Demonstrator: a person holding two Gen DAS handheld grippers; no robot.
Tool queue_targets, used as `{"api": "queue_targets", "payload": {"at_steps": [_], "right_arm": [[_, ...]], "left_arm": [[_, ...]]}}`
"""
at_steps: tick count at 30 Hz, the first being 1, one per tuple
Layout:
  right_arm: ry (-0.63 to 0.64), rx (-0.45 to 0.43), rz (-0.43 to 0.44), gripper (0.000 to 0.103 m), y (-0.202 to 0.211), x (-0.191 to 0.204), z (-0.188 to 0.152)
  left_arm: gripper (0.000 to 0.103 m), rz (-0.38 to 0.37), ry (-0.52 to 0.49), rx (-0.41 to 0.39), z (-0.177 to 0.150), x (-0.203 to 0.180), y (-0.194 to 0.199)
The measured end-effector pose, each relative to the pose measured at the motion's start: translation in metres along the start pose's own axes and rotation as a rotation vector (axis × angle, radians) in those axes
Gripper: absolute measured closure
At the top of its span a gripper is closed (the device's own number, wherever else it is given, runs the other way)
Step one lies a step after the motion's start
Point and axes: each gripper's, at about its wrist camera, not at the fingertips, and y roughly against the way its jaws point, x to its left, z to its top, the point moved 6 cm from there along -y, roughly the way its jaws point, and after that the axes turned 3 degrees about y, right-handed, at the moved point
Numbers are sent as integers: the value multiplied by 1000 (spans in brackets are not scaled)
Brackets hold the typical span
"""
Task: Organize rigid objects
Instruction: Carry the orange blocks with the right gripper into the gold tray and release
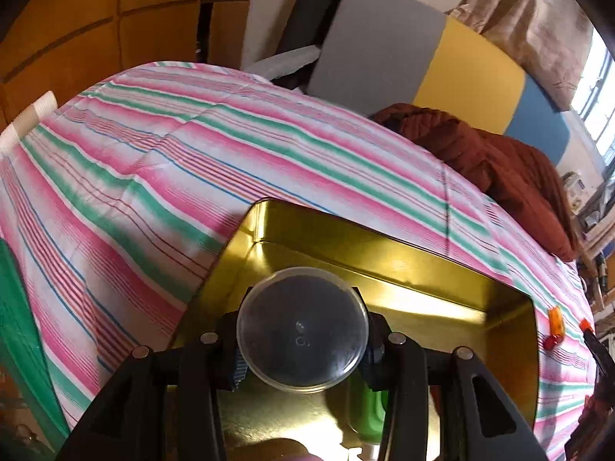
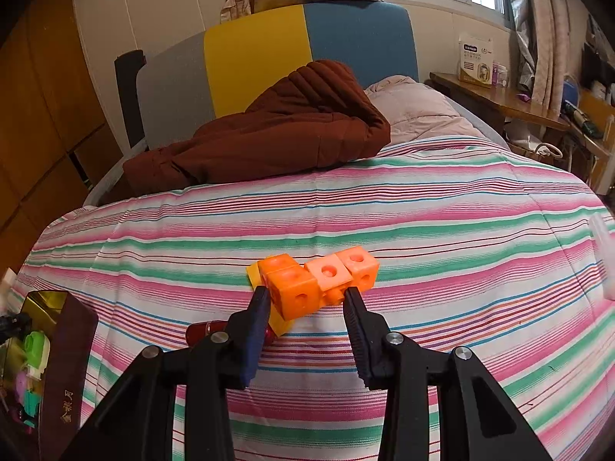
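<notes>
My left gripper is shut on a clear round plastic container, its pads pressing on both sides. It hangs over an open gold tin lying on the striped bedspread. In the right wrist view, a cluster of linked orange cubes lies on the bedspread on a yellow piece. My right gripper is shut on the near cubes, with a finger against each side. A dark red tube lies just left of the fingers.
The tin shows at the left edge with a green toy and other small toys inside. A brown jacket lies at the head of the bed. A clear plastic item lies at the right edge. A green toy lies in the tin.
</notes>
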Motion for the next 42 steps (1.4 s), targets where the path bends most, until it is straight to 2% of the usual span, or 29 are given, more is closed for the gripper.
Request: {"api": "queue_targets", "payload": {"at_steps": [3, 6, 13, 19, 26, 35, 42], "right_arm": [[2, 2, -1, 63, -1, 0, 0], [5, 5, 0, 63, -2, 0, 0], [12, 3, -4, 63, -2, 0, 0], [15, -3, -6, 63, 0, 1, 0], [20, -3, -2, 63, 2, 3, 1], [97, -8, 52, 63, 21, 40, 0], [185, 28, 139, 63, 38, 97, -15]], "left_arm": [[58, 7, 16, 4, -1, 3, -1], [54, -1, 15, -17, -3, 5, 8], [54, -13, 28, -65, -18, 5, 32], [54, -75, 21, -111, -51, -8, 61], [54, -144, -5, -74, -98, -21, 79], [54, -182, -79, -47, -129, -40, 88], [54, -205, -136, -72, -142, -51, 104]]}}
